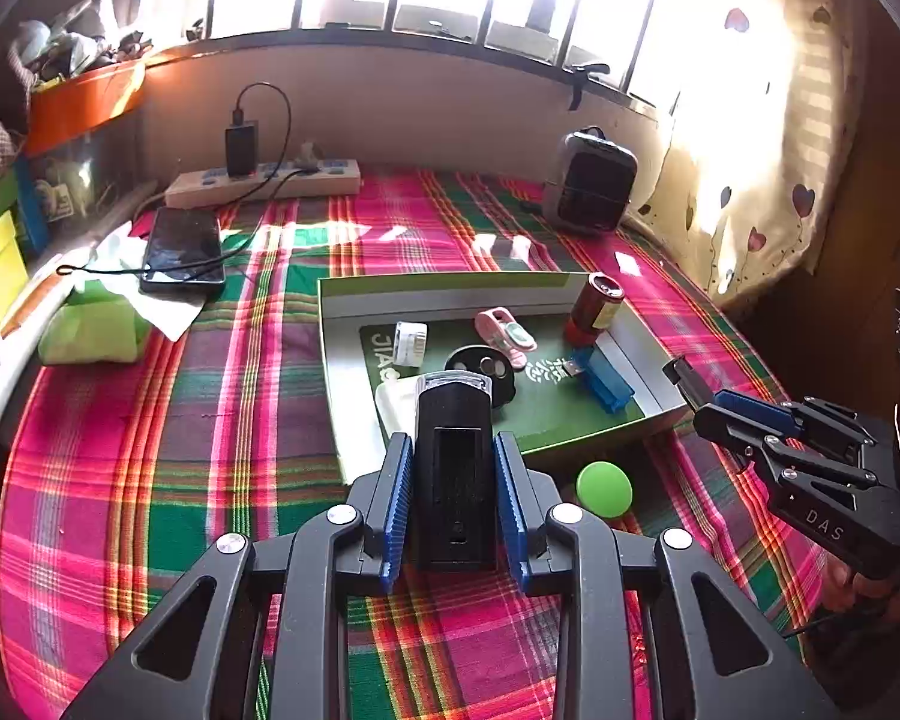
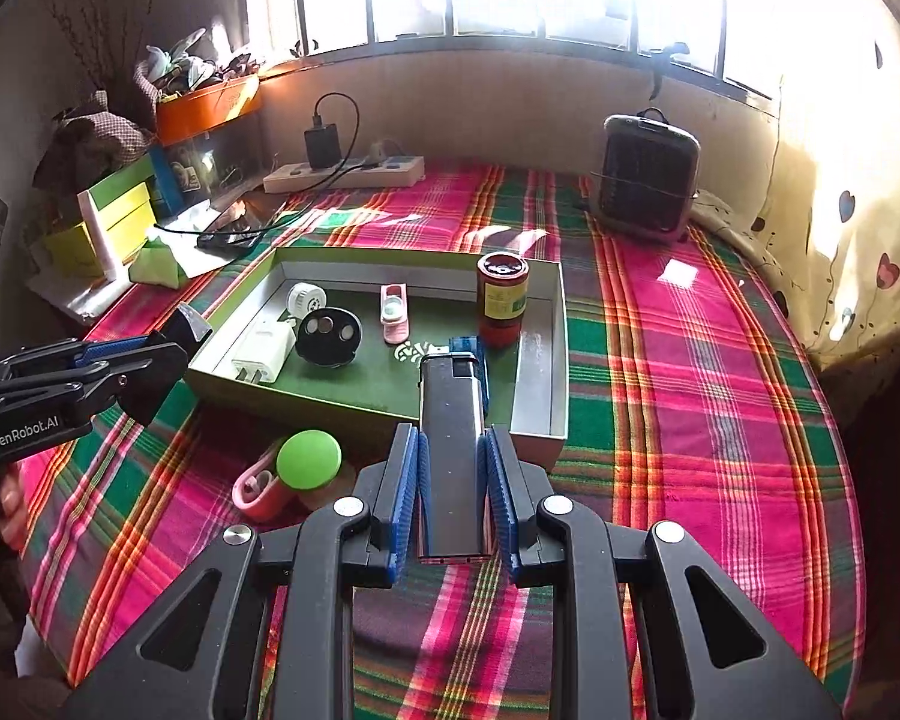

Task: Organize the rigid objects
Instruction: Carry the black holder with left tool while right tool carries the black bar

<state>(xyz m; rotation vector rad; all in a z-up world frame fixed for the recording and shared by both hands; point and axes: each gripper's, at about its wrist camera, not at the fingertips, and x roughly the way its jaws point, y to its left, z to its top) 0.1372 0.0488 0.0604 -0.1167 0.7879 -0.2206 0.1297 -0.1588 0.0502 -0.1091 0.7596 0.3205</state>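
Observation:
A green shallow box (image 1: pixel 450 285) (image 2: pixel 384 396) lies on the plaid cloth and holds a red bottle (image 1: pixel 594 309) (image 2: pixel 502 300), a pink clip (image 1: pixel 504 333) (image 2: pixel 393 312), a black round disc (image 1: pixel 486 375) (image 2: pixel 329 336), a white jar (image 1: pixel 411 343) (image 2: pixel 306 299), a white charger (image 2: pixel 264 354) and a blue USB piece (image 1: pixel 603 381). My left gripper (image 1: pixel 455 450) is shut on a black torch-like device (image 1: pixel 453 468) above the box's near edge. My right gripper (image 2: pixel 450 444) is shut on a flat black lighter-like object (image 2: pixel 450 456) above the box's near corner.
A green-lidded jar (image 1: pixel 604 487) (image 2: pixel 309 459) and a pink case (image 2: pixel 258 489) lie on the cloth just in front of the box. A phone (image 1: pixel 183 252), power strip (image 1: pixel 264 180), green tissue pack (image 1: pixel 93 324) and small heater (image 1: pixel 591 180) (image 2: pixel 648 183) stand farther back.

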